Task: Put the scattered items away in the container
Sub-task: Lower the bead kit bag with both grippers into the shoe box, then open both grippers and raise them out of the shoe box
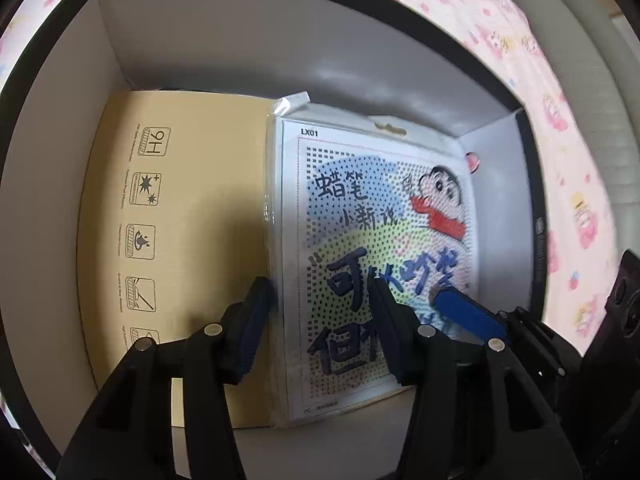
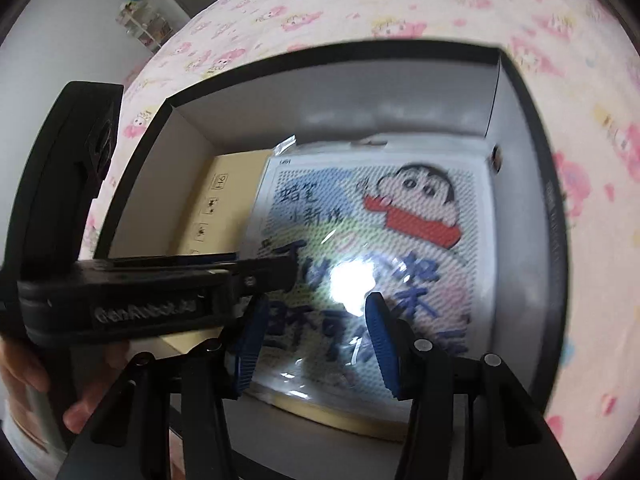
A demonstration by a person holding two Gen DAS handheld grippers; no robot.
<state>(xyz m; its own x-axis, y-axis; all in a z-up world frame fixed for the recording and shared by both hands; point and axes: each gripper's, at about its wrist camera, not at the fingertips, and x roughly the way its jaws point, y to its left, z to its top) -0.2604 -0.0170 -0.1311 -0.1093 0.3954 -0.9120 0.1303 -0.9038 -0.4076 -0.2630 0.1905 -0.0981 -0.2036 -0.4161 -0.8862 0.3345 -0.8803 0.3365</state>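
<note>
A black-rimmed, white-walled cardboard box is seen from above, resting on a pink cartoon-printed bedsheet. Inside the box, a flat tan cardboard package printed with icon squares is laid along the floor. Overlapping it, towards the box's wall with the round finger hole, a clear-wrapped pegboard kit with a cartoon boy and blue Chinese lettering is laid flat, one edge riding on the tan package.

The left gripper is held just above the kit, its blue-padded jaws spread apart with nothing between them. The right gripper is likewise held over the kit, jaws apart and empty; the kit is not clamped by either.

Both visible items are judged to be already stowed inside the box. No further loose item is shown on the sheet around the box, though only part of the bed is covered by the views, so whether anything is left to gather cannot be told. What is presumably left is for the grippers to be lifted clear of the box.
</note>
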